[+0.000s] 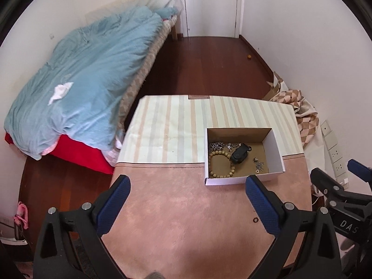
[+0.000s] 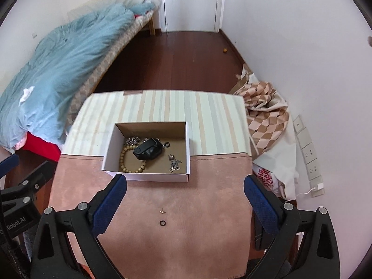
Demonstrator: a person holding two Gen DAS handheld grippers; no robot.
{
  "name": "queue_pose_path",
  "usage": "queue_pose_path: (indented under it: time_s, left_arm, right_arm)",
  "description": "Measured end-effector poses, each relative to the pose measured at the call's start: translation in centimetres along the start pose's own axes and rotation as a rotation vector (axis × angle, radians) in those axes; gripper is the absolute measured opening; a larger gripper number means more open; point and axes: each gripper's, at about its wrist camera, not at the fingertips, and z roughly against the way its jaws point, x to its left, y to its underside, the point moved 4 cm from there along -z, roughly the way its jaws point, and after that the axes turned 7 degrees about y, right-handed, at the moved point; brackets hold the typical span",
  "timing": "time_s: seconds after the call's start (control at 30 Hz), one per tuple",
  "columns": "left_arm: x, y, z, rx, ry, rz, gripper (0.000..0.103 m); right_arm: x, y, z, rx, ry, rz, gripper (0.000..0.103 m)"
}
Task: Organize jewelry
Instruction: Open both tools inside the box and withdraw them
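Most jewelry already lies in the box (image 2: 146, 176): bead bracelet (image 2: 130, 160), black case (image 2: 148, 151), small silver pieces (image 2: 174, 162). Left out on the mat's (image 2: 209, 220) near part are a dark ring (image 2: 162, 222) and a tiny gold stud (image 2: 162, 211) (probably the last two). Left gripper (image 1: 187, 207) and right gripper (image 2: 184, 205) both hang spread wide, empty. Readable print: "DAS" and "Robot.AI" on the tools.

From my left wrist camera the small dark ring (image 1: 255, 220) on the table's pink near part is half hidden behind my left gripper's right finger (image 1: 262, 207). In the cardboard box (image 2: 111, 150), the black case (image 2: 148, 151) covers part of the wooden bead bracelet (image 2: 130, 160), and the silver pieces (image 2: 174, 162) are too small to identify. The tiny gold item (image 2: 162, 211) I cannot name either. The table's near edge (image 2: 162, 275) is cut off.
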Motion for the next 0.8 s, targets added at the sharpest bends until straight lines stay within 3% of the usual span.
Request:
queue_pose_path:
  time_s: [0.5,0.8]
  left_arm:
    - [-0.1,1.7,7.7,-0.105,-0.012,0.023,0.101]
    - [-0.3,2.1,7.2,-0.108,-0.046,0.033,0.101]
  right_arm:
    - [-2.0,1.6,9.6,-0.142,0.007,-0.051,0.102]
    - [-1.9,1.7,9.7,-0.145,-0.011,-0.064,0.102]
